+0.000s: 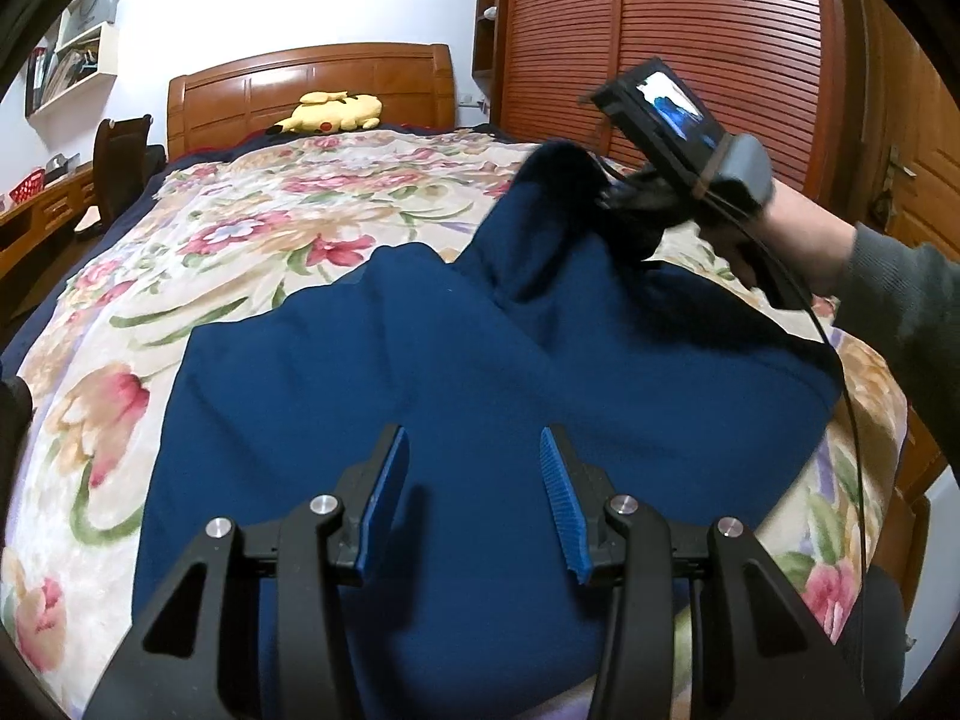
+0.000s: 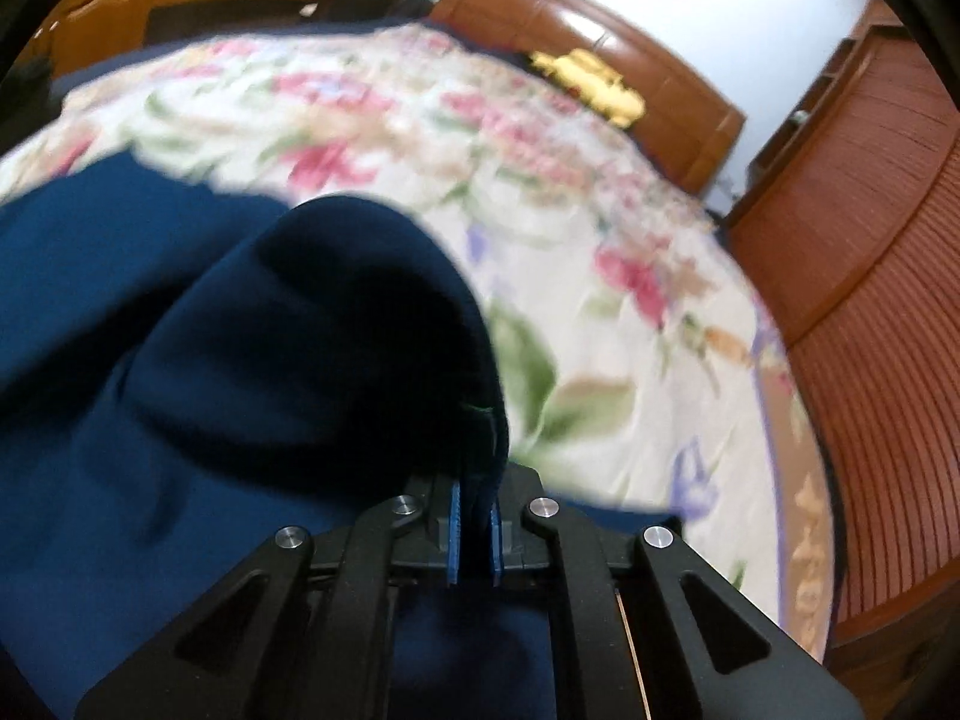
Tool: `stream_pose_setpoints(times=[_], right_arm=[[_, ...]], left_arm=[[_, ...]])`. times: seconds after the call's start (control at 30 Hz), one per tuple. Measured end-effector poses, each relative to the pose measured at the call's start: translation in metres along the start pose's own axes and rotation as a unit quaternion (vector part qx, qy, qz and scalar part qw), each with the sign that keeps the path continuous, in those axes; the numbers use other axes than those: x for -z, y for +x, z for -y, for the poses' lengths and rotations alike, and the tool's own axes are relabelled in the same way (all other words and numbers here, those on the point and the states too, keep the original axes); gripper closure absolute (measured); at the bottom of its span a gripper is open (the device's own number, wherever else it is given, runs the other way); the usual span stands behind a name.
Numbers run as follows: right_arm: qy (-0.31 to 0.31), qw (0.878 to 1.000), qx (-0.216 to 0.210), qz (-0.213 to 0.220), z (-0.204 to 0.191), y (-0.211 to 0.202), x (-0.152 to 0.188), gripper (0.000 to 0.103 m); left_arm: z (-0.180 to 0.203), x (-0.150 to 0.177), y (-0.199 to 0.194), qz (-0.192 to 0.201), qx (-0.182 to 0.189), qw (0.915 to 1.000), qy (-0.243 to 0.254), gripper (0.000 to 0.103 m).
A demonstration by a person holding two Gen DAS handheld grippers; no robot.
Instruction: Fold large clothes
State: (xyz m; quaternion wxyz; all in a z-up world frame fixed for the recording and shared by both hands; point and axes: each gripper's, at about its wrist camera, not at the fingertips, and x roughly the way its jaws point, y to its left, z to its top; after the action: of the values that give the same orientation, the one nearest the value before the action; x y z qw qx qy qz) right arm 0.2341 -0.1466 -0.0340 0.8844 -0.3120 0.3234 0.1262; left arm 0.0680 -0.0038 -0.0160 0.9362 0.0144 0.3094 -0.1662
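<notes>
A large navy blue garment (image 1: 420, 396) lies spread on the flowered bedspread (image 1: 240, 228). My left gripper (image 1: 474, 450) hovers open just above its near part, nothing between its blue pads. In the left wrist view my right gripper (image 1: 606, 195), held by a hand (image 1: 798, 240), lifts a corner of the cloth at the far right. The right wrist view shows that gripper (image 2: 477, 486) shut on the garment's edge (image 2: 480, 438), with a fold of blue cloth (image 2: 270, 348) draped up and to the left of it.
A wooden headboard (image 1: 312, 84) with a yellow plush toy (image 1: 336, 111) stands at the far end of the bed. A slatted wooden wardrobe (image 1: 690, 30) runs along the right side. A desk and dark chair (image 1: 120, 162) sit at the left.
</notes>
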Motion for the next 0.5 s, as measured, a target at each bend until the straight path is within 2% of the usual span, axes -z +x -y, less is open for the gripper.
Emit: stream_pose_setpoints(times=[0.1,0.13,0.17,0.2,0.27,0.43,0.5], right_arm=[[0.019,1.000,0.019,0.009,0.006,0.012,-0.026,0.099],[0.024,0.999,0.032,0.010,0.007,0.016,-0.031,0.091],[0.029,0.999,0.042,0.010,0.008,0.018,-0.034,0.074],[0.040,0.998,0.046,0.012,0.011,0.020,-0.035,0.052],[0.065,0.997,0.037,0.023,0.023,0.018,-0.033,0.035],[0.134,0.989,0.050,0.021,0.063,0.013,-0.018,0.032],[0.152,0.987,0.053,-0.004,0.077,0.022,-0.004,0.032]], left_arm=[[-0.002,-0.001,0.000,0.002,-0.001,1.0000,-0.001,0.059],[-0.002,-0.001,-0.001,0.003,-0.001,1.0000,-0.002,0.059],[-0.002,-0.001,-0.001,0.004,-0.001,1.0000,-0.003,0.059],[-0.003,-0.001,-0.002,0.004,-0.001,1.0000,-0.004,0.059],[-0.003,0.000,-0.004,0.006,0.001,1.0000,-0.005,0.059],[-0.002,0.001,-0.007,0.007,0.001,1.0000,-0.003,0.059],[-0.003,0.001,-0.008,0.007,-0.001,1.0000,-0.004,0.059]])
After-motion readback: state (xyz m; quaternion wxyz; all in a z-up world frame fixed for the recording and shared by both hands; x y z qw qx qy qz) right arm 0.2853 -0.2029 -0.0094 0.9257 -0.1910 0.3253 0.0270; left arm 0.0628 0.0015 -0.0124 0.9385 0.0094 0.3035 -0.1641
